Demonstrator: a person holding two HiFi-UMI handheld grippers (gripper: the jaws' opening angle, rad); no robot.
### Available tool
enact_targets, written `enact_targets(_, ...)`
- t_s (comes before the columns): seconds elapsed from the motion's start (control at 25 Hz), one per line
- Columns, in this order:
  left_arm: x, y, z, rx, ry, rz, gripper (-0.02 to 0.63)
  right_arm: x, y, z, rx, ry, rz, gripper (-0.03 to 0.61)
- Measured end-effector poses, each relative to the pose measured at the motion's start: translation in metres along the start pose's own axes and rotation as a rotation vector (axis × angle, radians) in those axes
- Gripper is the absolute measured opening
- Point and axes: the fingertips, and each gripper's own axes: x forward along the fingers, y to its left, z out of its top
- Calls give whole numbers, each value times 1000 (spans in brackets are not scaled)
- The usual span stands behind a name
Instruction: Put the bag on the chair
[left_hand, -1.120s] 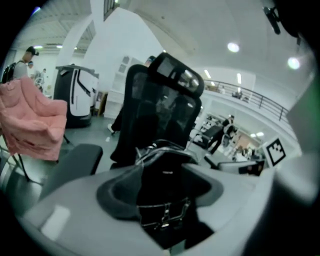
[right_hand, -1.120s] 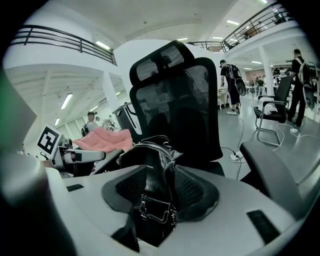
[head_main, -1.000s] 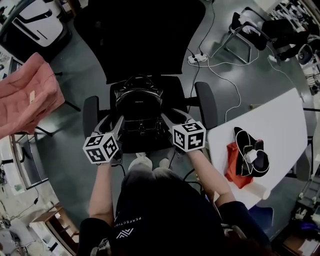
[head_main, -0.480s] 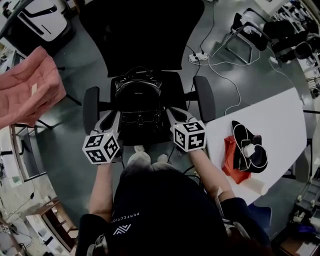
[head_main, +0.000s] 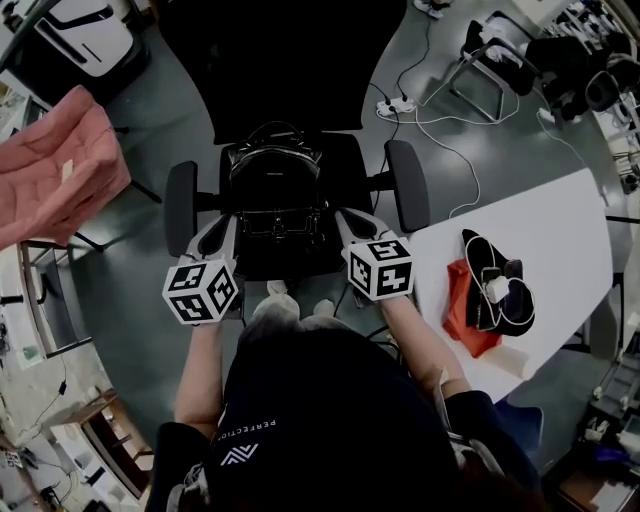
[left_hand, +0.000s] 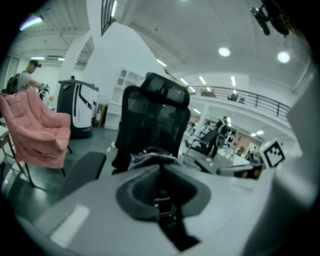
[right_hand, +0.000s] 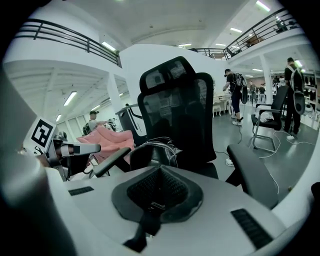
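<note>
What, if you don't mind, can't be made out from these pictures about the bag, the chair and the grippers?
Head view: where the left gripper and right gripper meet the bag is too dark to tell.
Both gripper views: their own white fingers hide most of the bag and the chair seat.
Gripper views: where each pinched black strap joins the bag is hidden.
Head view: dark items on the table are too small to identify.
</note>
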Motion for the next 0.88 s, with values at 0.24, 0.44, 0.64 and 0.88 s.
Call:
enact_targets(0.24, -4, 1, -6, 5, 17, 3, 31, -3, 4, -3, 12, 1, 5, -3)
enact_targets(0.44, -6, 5, -9, 10, 27, 10, 29, -2, 6, -3, 14, 3, 2, -3)
enact_targets(0.64, -5, 5, -9, -3, 35, 9, 29, 1, 9, -4, 16, 7, 6, -3)
enact_targets(0.88, -2, 1, -7, 9, 41, -3, 29, 3, 11, -5, 21, 10, 7, -3)
